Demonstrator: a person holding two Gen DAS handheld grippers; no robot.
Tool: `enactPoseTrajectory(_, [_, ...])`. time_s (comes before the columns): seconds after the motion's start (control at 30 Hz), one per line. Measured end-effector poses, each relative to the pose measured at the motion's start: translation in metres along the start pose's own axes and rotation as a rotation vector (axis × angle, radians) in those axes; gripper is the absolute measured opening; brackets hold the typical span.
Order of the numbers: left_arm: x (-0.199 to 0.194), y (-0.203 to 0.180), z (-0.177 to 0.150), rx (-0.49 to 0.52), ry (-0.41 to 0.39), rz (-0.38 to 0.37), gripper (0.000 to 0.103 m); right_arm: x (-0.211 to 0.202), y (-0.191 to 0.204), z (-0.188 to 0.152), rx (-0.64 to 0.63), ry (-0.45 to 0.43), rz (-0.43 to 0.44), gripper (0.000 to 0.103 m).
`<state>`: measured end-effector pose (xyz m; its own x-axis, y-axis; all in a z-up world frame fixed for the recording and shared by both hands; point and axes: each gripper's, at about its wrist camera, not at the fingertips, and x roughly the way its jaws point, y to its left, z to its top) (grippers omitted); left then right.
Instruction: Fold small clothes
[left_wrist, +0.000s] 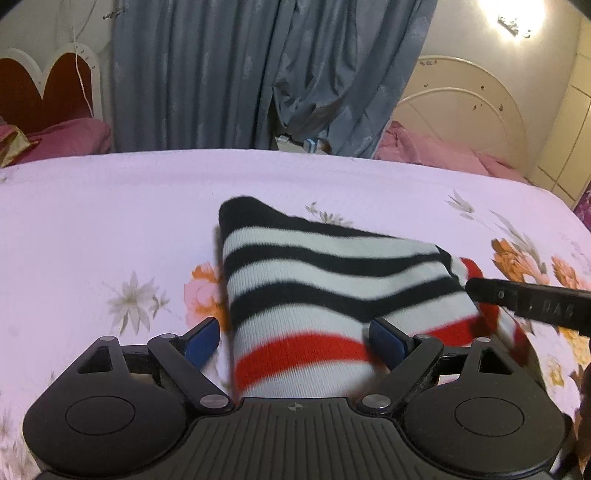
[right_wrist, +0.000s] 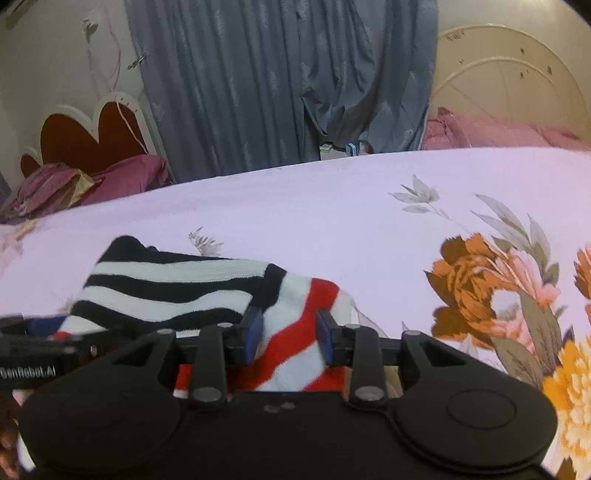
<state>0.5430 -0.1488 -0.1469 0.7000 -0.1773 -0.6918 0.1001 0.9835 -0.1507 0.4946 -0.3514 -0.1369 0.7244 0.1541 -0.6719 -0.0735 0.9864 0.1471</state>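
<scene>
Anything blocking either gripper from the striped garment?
Nothing visible. The striped garment already lies between the wide-open fingers of the left gripper, and its red-striped part sits between the fingers of the right gripper. Only the floral bedsheet surrounds it.

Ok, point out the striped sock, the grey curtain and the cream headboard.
striped sock (left_wrist: 325, 273), left wrist view, black-and-white banded middle.
grey curtain (left_wrist: 207, 74), left wrist view, left panel.
cream headboard (right_wrist: 509, 85), right wrist view, arched panel.
</scene>
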Motion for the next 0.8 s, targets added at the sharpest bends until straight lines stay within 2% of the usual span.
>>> enactPoseTrajectory(0.1, [-0.010, -0.001, -0.007, 0.005, 0.011, -0.011, 0.087, -0.015, -0.001, -0.003, 0.002, -0.010, 0.008, 0.038])
enactPoseTrajectory(0.3, [-0.033, -0.009, -0.021, 0.029, 0.012, -0.030, 0.087, -0.042, 0.000, -0.015, -0.027, -0.003, 0.020, 0.038])
enactPoseTrajectory(0.5, [-0.051, -0.004, -0.037, 0.000, 0.011, -0.056, 0.087, -0.060, -0.009, -0.036, -0.019, 0.031, 0.024, 0.038])
enactPoseTrajectory(0.67, [-0.058, 0.002, -0.046, -0.049, 0.026, -0.084, 0.087, -0.072, -0.021, -0.051, 0.032, 0.054, 0.059, 0.050])
enactPoseTrajectory(0.8, [-0.055, 0.009, -0.052, -0.130, 0.054, -0.109, 0.088, -0.070, -0.025, -0.057, 0.066, 0.071, 0.077, 0.050])
